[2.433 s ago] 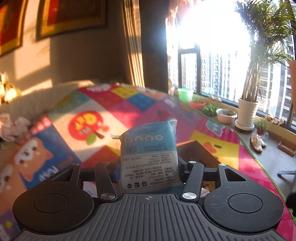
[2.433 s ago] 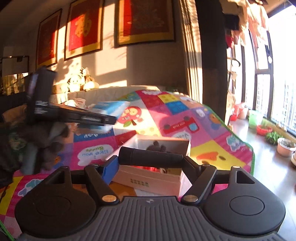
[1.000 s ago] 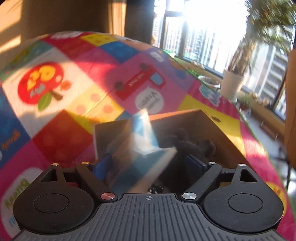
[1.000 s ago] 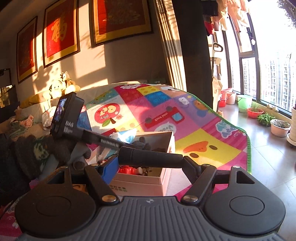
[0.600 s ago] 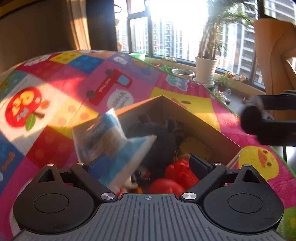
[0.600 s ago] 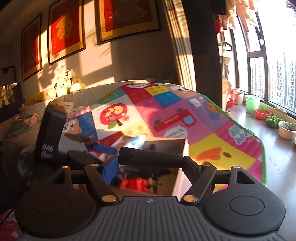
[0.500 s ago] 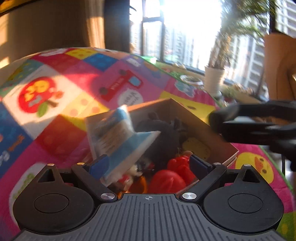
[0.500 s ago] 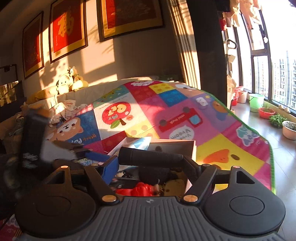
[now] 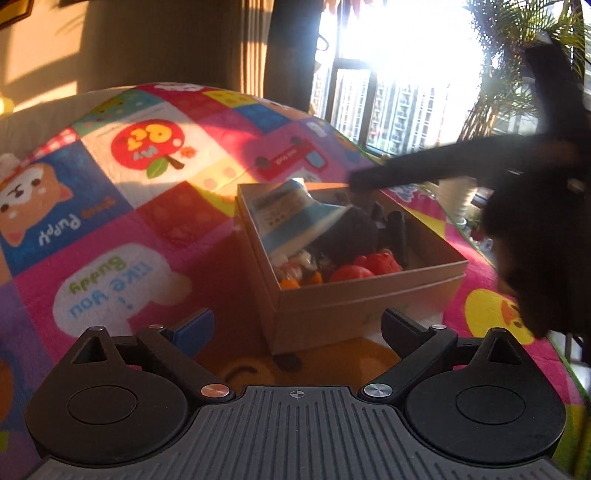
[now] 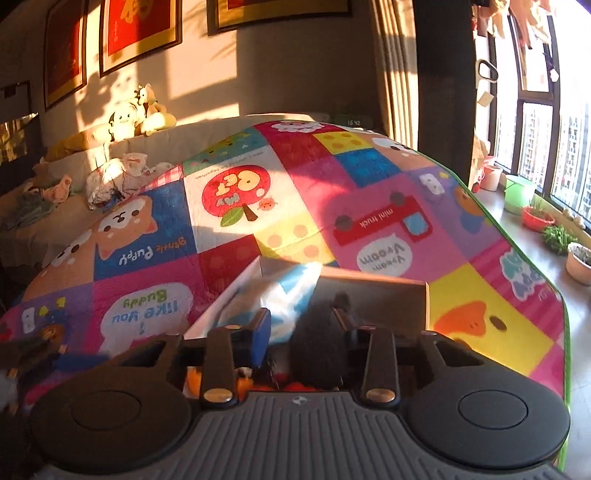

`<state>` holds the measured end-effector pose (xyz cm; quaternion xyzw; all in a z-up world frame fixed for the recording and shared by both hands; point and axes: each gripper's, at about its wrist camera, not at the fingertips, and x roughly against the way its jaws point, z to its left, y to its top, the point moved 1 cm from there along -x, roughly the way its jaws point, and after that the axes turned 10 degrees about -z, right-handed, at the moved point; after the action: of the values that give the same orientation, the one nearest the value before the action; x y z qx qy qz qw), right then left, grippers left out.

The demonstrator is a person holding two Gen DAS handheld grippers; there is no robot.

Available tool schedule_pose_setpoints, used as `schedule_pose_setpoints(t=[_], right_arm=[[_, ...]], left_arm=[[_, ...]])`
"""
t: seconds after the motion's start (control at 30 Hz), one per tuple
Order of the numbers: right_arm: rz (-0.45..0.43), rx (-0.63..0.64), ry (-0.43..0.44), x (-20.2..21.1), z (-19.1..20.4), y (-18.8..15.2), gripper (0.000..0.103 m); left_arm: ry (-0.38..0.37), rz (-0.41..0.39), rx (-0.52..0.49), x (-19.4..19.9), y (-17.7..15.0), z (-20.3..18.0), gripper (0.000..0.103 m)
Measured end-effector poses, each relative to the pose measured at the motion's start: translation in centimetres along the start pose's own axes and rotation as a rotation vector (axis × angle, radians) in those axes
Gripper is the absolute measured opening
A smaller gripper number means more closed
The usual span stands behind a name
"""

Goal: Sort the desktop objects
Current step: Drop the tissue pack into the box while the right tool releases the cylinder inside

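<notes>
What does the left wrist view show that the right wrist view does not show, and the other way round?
Only the left wrist view shows the right gripper reaching over the box from the right, the red toys in the box, a palm plant by the window and a yellow duck on the mat.

Only the right wrist view shows framed pictures, plush toys on the sofa back and a green bucket.

Both show the cardboard box, the blue packet inside it, a dark furry toy and the colourful mat.
</notes>
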<state>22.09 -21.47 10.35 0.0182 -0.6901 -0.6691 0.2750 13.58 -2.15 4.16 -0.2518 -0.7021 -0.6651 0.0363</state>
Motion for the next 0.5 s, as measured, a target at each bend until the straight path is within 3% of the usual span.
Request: schedule_pose_setpoints(t=[0.13, 0.23, 0.37, 0.5], right_arm=[[0.055, -0.004, 0.014, -5.1, 1.7, 0.7, 0.021], [0.121, -0.033, 0.020, -8.4, 2.2, -0.2, 0.020], [0.137, -0.097, 0.025, -8.5, 0.5, -1.0, 0.020], [0.172, -0.295, 0.063, -8.0, -1.7, -1.6, 0.021]], left_arm=[[-0.007, 0.001, -0.002, 0.6, -0.4, 0.3, 0.101], [0.029, 0.000, 0.009, 1.0, -0.5, 1.4, 0.101], [0.050, -0.004, 0.062, 2.1, -0.6, 3.3, 0.101], [0.054, 0.010, 0.105, 2.2, -0.9, 3.8, 0.102]])
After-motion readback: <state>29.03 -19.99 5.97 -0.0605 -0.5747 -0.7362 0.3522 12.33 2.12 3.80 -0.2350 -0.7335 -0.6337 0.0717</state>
